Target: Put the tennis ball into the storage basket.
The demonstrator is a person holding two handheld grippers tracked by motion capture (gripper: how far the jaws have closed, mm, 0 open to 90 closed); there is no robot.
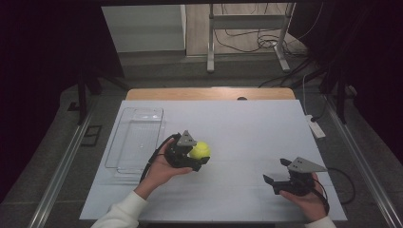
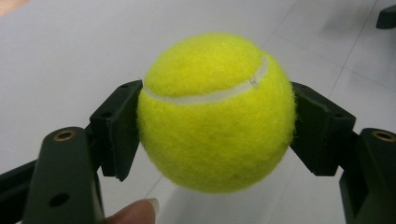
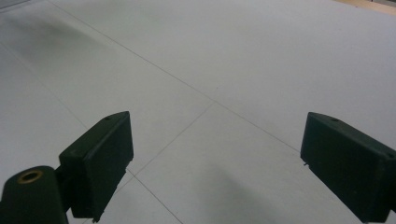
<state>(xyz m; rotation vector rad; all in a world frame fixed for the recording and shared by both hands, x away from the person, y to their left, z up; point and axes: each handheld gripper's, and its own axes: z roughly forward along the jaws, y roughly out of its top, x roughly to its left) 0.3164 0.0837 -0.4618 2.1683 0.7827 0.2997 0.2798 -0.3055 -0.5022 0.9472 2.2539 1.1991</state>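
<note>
The left tool (image 1: 195, 154) clamped a tennis ball (image 1: 200, 150) (fuzzy, round) just right of the clear bin (image 1: 124, 142); it could roll free. The right tool (image 1: 278, 172) gaped empty.

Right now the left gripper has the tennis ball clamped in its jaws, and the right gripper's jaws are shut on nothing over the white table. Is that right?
Not quite. The right gripper is not shut: the right gripper view shows its jaws standing wide apart with bare white table between them. The rest holds: the left gripper clamps the tennis ball.
</note>
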